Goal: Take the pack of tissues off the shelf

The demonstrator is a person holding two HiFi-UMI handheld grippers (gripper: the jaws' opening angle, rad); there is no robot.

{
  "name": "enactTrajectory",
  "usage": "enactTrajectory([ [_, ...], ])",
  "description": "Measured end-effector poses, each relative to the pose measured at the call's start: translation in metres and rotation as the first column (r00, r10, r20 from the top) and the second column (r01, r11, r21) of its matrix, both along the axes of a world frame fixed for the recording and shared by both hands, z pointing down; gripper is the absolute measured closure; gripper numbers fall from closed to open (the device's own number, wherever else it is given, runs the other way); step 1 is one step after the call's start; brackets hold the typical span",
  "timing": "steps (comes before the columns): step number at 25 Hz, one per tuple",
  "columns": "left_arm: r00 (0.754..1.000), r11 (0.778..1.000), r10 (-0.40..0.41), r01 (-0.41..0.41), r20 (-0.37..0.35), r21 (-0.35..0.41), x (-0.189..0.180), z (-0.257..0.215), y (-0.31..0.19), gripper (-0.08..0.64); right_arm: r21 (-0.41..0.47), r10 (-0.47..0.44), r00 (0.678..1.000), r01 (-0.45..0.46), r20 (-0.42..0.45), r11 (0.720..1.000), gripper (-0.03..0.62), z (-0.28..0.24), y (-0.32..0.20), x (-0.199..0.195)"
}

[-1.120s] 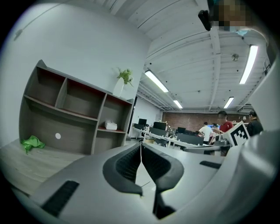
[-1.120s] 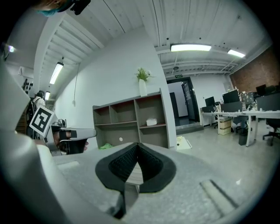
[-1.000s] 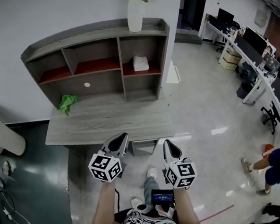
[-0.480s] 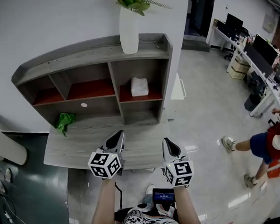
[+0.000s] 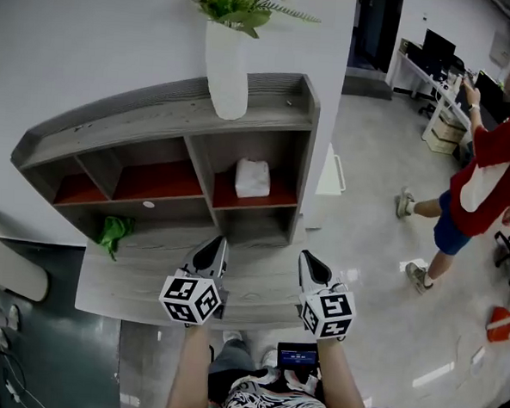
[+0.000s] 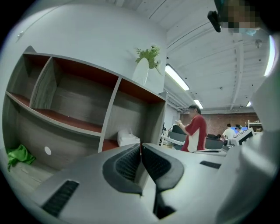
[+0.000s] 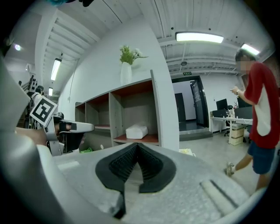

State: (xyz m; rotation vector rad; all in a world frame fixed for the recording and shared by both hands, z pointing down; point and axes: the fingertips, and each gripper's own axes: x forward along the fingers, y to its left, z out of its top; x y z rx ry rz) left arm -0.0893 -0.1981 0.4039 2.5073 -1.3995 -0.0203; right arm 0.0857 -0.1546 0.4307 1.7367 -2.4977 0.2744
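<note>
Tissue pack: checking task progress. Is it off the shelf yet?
No, the tissue pack lies inside the shelf, on the red floor of its right-hand compartment.

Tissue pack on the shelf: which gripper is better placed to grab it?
Right, narrowly. The tissue pack sits straight ahead of the right gripper; the left gripper sees it off-centre beside the divider. Both grippers' jaws are shut.
</note>
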Motion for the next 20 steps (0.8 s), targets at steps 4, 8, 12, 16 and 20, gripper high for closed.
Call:
enactTrajectory([
  [4,1.0,1.0,0.013,-0.013,-0.01,-0.006,0.003,0.001,-0.024,0.548,-0.007,-0.006,1.0,0.005,-0.019,1.0,0.588,0.001,-0.021,-0.003],
  [8,1.0,1.0,0.025,-0.025,0.004,-0.006,0.009,0.002,-0.047,0.548,-0.016,0.008,1.0,-0.008,-0.025,1.0,0.589,0.002,-0.038,-0.001],
  [12,1.0,1.0,0.014,-0.014,0.004,-0.02,0.011,0.005,-0.066,0.548,-0.028,0.014,0.999,-0.015,-0.033,0.999,0.589,0.003,-0.049,0.0],
  [16,0.999,0.999,0.026,-0.025,0.025,-0.044,0.019,0.012,-0.081,0.546,-0.039,0.037,0.999,-0.039,-0.034,0.999,0.589,0.005,-0.058,0.007],
  [20,0.997,0.996,0.066,-0.064,0.036,-0.066,0.028,0.017,-0.097,0.546,-0.043,0.057,0.998,-0.058,-0.036,0.997,0.589,0.007,-0.069,0.012],
])
